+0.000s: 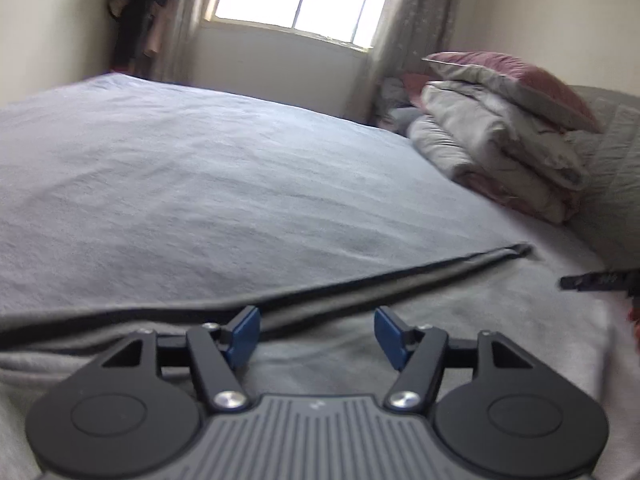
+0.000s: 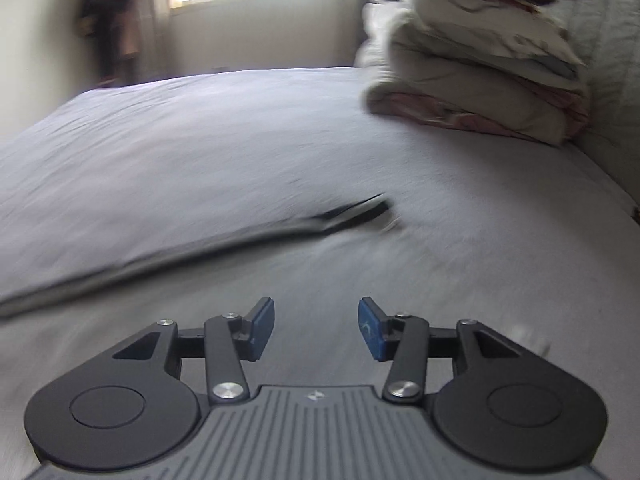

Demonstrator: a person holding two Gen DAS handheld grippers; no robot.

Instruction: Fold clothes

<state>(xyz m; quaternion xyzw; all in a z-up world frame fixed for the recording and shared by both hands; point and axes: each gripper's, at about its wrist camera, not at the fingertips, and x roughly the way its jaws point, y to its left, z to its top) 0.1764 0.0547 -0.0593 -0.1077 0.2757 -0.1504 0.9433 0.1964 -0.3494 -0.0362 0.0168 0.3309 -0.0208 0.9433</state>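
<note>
Fingers of left gripper (image 1: 317,334) spread, nothing pinched, poised over grey garment (image 1: 460,312) lying flat on bed (image 1: 200,168). Right gripper (image 2: 316,328) fingers likewise apart, empty, above same cloth. Folded bedding stack (image 1: 500,148) beside headboard end.

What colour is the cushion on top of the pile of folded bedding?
The cushion is dusty pink. The left wrist view shows it best.
</note>
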